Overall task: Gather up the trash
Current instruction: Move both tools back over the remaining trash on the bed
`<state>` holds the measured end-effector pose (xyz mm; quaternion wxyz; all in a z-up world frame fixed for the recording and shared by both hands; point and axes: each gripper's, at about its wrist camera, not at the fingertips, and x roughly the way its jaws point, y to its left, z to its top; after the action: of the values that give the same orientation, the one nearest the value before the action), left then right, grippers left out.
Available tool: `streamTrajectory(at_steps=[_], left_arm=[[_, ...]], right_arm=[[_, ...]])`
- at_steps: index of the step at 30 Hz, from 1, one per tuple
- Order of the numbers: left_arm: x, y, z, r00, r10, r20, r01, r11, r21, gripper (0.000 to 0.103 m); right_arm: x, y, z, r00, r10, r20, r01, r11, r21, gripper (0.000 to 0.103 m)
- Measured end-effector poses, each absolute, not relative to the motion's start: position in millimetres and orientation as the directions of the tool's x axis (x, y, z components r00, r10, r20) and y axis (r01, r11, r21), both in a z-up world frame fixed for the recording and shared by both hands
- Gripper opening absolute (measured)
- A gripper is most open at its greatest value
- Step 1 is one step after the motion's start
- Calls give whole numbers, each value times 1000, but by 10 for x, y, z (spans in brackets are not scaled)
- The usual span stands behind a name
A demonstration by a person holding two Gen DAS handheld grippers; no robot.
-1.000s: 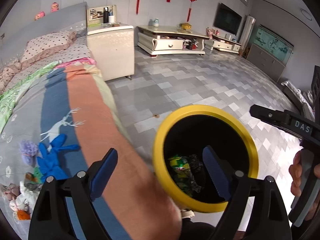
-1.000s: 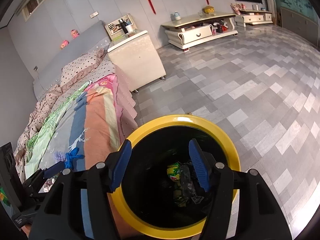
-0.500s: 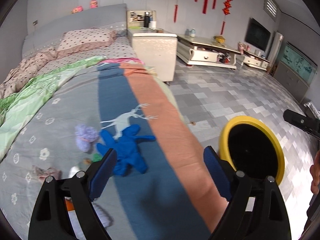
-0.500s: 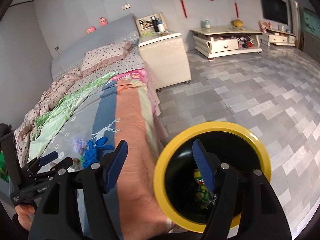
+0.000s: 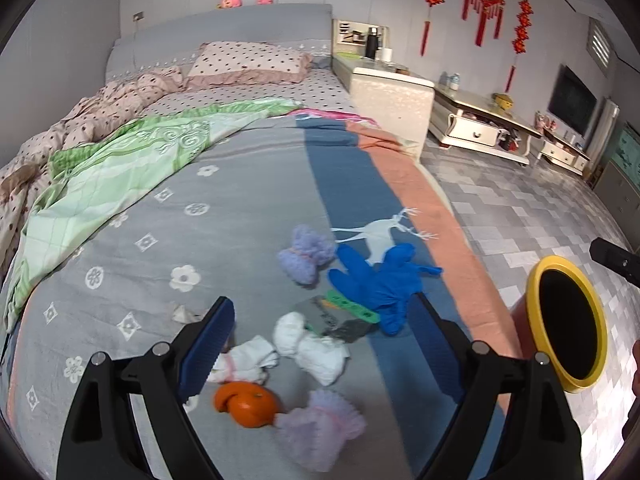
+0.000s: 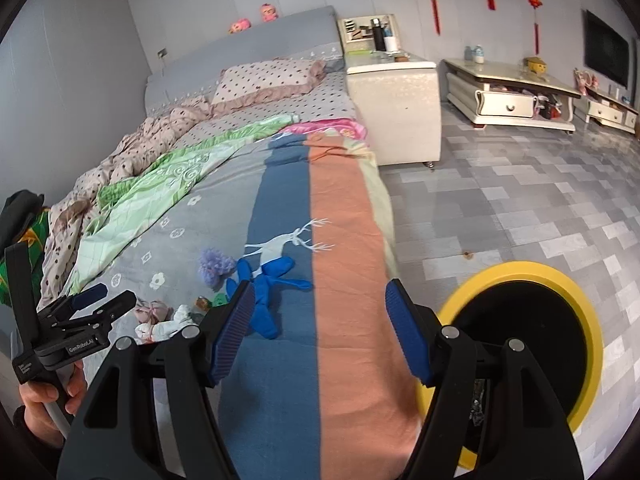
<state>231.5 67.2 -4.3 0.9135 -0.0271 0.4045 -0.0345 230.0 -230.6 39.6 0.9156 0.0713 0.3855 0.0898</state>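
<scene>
Trash lies in a heap on the grey bedspread (image 5: 160, 248): blue gloves (image 5: 380, 280), a purple fluffy ball (image 5: 306, 256), crumpled white tissues (image 5: 312, 344), an orange peel (image 5: 246, 398), a green strip (image 5: 352, 306) and a pale frilly wad (image 5: 320, 428). My left gripper (image 5: 320, 308) hangs open above this heap with nothing between its fingers. My right gripper (image 6: 320, 288) is open and empty over the bed's orange stripe, with the blue gloves (image 6: 264, 280) just to its left. The yellow-rimmed black bin (image 6: 520, 270) stands on the floor at the right.
The bin (image 5: 536, 320) is beside the bed's edge. A white bedside cabinet (image 6: 392, 112) and a low TV stand (image 6: 508, 96) stand on the grey tiled floor (image 6: 520, 184). A green quilt (image 5: 120, 168) and pillows cover the far bed. A hand holds the left gripper (image 6: 96, 300).
Both views have swung left from above the bin onto the bed. The bin now sits at the right edge. The trash heap has come under the left gripper.
</scene>
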Motion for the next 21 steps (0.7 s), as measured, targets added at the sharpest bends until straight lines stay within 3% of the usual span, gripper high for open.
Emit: streamTrajectory(at_steps=[21], left_arm=[[2574,1700,-780,589,-17,-808,-130,985,-116,85]], right_arm=[[3310,-1169,-666,475,240,-847,-197,967,164,64]])
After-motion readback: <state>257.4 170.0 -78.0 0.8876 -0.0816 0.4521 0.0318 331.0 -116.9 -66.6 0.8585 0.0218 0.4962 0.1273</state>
